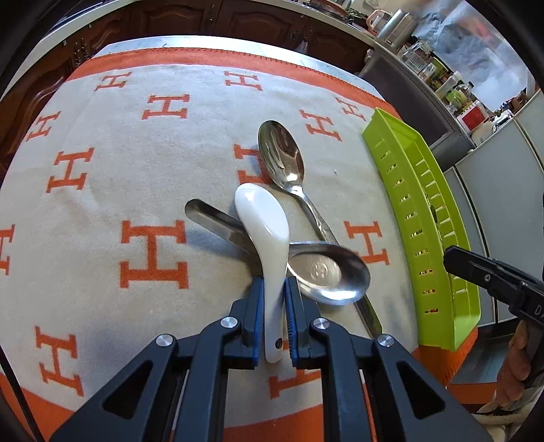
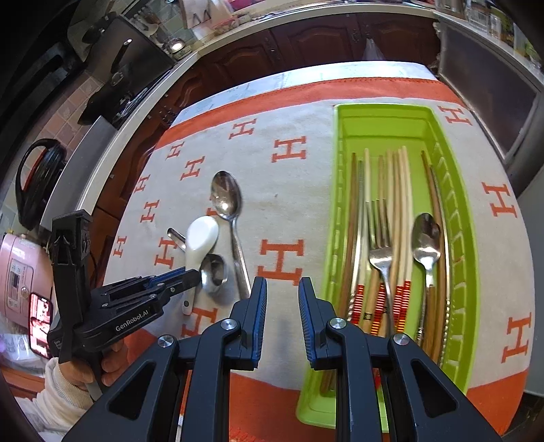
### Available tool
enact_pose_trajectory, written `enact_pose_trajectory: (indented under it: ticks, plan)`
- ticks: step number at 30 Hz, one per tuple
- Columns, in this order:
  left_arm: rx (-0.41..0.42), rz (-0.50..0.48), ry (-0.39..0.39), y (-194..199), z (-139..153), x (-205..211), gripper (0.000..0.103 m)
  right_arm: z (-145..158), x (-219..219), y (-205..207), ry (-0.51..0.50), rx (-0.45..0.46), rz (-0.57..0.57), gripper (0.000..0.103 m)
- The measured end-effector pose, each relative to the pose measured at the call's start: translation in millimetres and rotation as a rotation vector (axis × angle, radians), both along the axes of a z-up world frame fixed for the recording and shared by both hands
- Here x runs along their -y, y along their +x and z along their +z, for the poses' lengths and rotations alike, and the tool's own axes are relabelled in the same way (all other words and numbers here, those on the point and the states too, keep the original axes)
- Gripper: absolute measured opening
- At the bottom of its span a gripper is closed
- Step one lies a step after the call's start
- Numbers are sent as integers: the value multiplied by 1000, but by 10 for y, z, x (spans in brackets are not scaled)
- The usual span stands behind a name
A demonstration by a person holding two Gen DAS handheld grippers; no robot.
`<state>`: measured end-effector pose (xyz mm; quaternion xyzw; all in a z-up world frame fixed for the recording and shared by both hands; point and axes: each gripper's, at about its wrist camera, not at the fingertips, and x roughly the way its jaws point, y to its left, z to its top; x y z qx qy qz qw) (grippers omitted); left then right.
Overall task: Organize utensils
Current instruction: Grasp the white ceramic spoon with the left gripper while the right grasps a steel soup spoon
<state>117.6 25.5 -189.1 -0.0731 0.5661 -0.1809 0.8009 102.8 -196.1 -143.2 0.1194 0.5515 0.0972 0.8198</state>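
Table (image 2: 306, 73) covered by beige cloth (image 1: 112, 190) with orange H motifs and an orange border. Dark carved wood cabinets (image 1: 204, 20) run behind it at 12 o'clock under a pale countertop (image 2: 238, 30). Bottles and jars (image 1: 445, 81) crowd the counter at 2 o'clock, left wrist view. Pink appliance (image 2: 20, 272) at 9 o'clock, right wrist view. Bright, even light.

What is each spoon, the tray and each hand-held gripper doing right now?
White spoon: gripped by its handle.
Left hand-held gripper: shut on the white spoon.
Right hand-held gripper: open, empty.
Long metal spoon: lying on the cloth.
Short metal spoon: lying under the white spoon.
Green tray: holds chopsticks, fork, spoon.
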Motion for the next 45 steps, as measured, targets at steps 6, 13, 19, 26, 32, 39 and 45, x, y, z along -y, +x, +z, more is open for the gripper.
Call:
enact_pose_trajectory:
  ticks: [6,13,19,26,32,39,45]
  plan:
    - [28,27,-21,-152,76,-145,9,-70,-310,170,37,-32,107,20]
    - [80,55,-56,-280,249,-305,4,-313,-485,470,80,-89,109,19]
    - [94,63,-60,-286,299,-354,4,-475,-546,662,105,-89,102,20]
    - [97,72,-69,-282,308,-383,4,-614,-720,874,95,-76,113,20]
    - [109,87,-80,-278,344,-429,4,-758,-795,1020,94,-57,105,19]
    - [114,95,-80,-281,360,-424,4,-667,-811,974,135,8,126,2]
    - [149,88,-77,-318,500,-362,4,-294,-649,739,180,125,132,1]
